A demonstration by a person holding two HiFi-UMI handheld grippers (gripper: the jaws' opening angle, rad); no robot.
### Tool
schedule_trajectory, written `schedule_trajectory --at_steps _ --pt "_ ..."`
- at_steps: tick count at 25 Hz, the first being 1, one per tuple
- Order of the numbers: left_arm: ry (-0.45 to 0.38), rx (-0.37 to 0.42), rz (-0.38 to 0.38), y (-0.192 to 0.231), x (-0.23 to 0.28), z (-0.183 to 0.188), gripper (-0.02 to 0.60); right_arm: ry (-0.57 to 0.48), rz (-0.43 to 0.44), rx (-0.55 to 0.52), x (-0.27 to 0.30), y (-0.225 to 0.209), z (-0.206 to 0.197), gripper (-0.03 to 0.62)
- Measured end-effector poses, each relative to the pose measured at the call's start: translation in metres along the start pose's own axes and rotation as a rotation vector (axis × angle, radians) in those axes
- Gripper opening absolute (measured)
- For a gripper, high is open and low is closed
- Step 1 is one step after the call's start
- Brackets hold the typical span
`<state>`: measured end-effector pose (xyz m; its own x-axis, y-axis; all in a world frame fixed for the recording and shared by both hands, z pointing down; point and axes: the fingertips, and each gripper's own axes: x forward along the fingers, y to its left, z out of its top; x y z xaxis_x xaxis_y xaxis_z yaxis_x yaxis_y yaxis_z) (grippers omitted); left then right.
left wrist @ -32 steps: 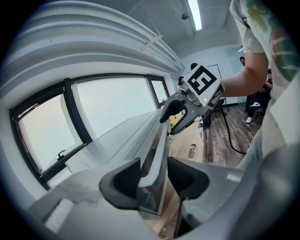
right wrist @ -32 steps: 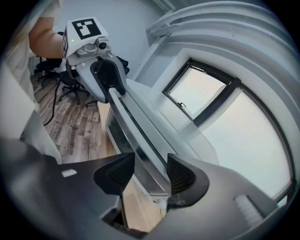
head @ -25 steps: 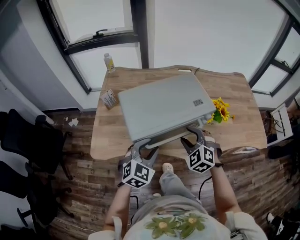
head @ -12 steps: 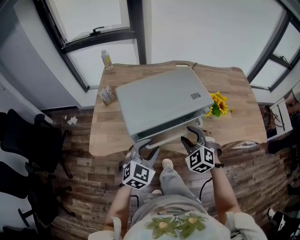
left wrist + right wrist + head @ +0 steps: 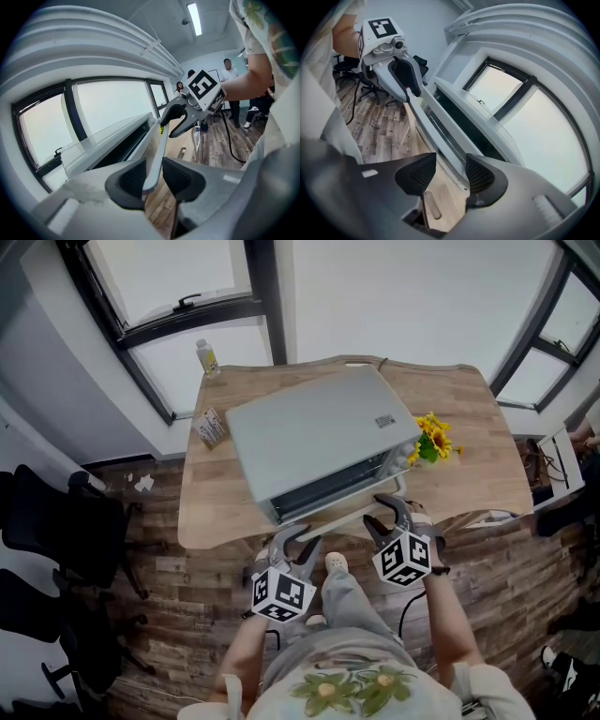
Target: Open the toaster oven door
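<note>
A grey toaster oven stands on the wooden table, its door hanging partly open toward me. Both grippers are at the door handle along the front edge. In the left gripper view the pale handle bar runs between the jaws of my left gripper, which are closing; both pads touch the bar. My right gripper is open with the door edge between its jaws, close to the right pad. From above, the left gripper sits at the handle's left end and the right gripper at its right end.
A small bottle stands on the window ledge behind the table's back-left corner. A carton stands left of the oven, and sunflowers lie to its right. A black chair is on the floor at left. People stand far back.
The oven door has swung further open, showing more dark gap under the top. Both grippers have come slightly toward me with the handle.
</note>
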<state>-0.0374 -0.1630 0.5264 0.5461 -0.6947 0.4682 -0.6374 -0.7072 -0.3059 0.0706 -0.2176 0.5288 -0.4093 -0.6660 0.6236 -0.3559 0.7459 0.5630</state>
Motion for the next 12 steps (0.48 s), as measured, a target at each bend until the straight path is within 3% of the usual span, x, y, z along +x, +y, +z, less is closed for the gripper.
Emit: schedule_trajectory --at_steps 5,12 --pt "-0.01 -0.011 0.01 -0.004 -0.001 0.0 0.118 -0.002 0.026 -0.014 -0.017 0.004 0.007 0.173" --pt "-0.018 -0.022 0.013 -0.008 -0.002 0.0 0.117 -0.043 -0.075 -0.051 -0.032 -0.018 0.023 0.158"
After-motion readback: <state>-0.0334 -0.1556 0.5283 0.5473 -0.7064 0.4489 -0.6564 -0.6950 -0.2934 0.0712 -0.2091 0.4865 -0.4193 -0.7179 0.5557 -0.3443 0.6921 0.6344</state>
